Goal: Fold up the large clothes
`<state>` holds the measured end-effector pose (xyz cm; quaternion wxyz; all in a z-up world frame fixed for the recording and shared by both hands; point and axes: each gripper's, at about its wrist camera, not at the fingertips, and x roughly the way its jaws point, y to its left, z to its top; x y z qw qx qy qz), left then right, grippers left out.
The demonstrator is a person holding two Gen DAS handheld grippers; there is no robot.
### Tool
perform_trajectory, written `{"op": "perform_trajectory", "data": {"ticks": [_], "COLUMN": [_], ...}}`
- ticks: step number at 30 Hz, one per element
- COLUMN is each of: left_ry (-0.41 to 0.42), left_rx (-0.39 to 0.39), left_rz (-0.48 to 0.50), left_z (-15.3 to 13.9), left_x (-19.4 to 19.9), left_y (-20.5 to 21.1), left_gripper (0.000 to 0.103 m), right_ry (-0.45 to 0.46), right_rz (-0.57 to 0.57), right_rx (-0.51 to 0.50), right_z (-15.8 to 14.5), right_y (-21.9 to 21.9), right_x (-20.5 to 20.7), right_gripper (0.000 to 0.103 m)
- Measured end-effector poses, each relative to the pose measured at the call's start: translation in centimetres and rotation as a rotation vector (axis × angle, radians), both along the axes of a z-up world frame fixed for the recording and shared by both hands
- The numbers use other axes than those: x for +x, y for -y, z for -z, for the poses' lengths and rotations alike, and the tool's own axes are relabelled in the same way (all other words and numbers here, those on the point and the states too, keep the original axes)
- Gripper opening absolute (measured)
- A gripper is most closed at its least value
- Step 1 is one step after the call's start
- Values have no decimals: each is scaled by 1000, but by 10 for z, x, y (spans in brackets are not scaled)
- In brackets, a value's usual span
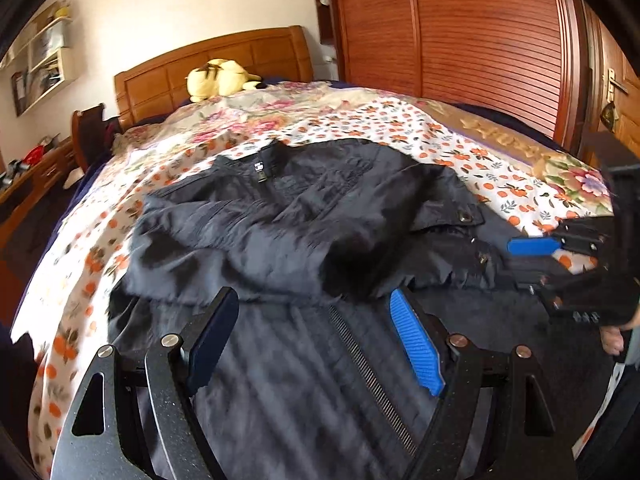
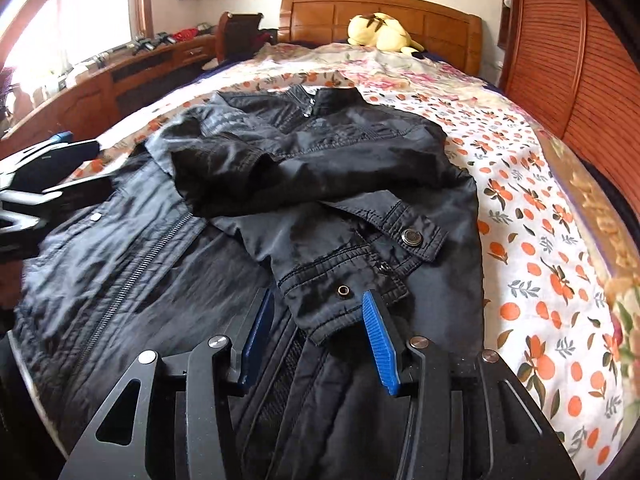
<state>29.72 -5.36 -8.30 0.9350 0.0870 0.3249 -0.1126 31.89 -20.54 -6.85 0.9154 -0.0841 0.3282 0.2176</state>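
Observation:
A black jacket lies on the bed, collar toward the headboard, both sleeves folded across its chest. It also shows in the right wrist view. My left gripper is open and empty, just above the jacket's lower front near the zipper. My right gripper is open and empty, its fingers either side of a sleeve cuff with a snap. The right gripper also appears at the right edge of the left wrist view. The left gripper shows at the left edge of the right wrist view.
The bed carries a floral bedspread with orange fruit print. A yellow plush toy lies by the wooden headboard. A slatted wooden wardrobe stands on the right. A cluttered desk and chair stand on the left.

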Motion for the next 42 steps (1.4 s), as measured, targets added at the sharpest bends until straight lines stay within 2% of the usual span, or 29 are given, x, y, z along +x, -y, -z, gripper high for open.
{"op": "perform_trajectory", "data": {"ticks": [5, 10, 13, 18, 19, 22, 25, 26, 33, 42], "left_ry": [-30, -68, -108, -153, -153, -158, -142, -126, -74, -111], "left_rx": [56, 140, 186, 305, 312, 316, 336, 344, 267, 228], "left_rz": [42, 52, 49, -31, -37, -55, -66, -74, -121, -178], "left_z": [-2, 8, 19, 34, 34, 31, 27, 25, 11, 27], "left_x": [38, 69, 82, 93, 93, 88, 78, 75, 40, 21], "left_y": [40, 71, 78, 74, 72, 62, 55, 53, 25, -13], "left_gripper": [79, 77, 70, 62, 55, 34, 25, 24, 19, 19], "right_ry": [-52, -28, -13, 10, 9, 0, -1, -4, 12, 17], "right_rz": [4, 7, 8, 34, 38, 46, 54, 56, 51, 66], "right_rx": [57, 68, 80, 51, 46, 41, 43, 43, 17, -2], "right_z": [1, 2, 0, 1, 3, 6, 7, 8, 12, 20], "right_y": [14, 26, 34, 40, 40, 40, 41, 41, 37, 39], "right_x": [7, 0, -7, -12, -11, -9, -9, -8, -15, -22], "right_gripper": [48, 48, 48, 48, 48, 48, 48, 48, 48, 48]}}
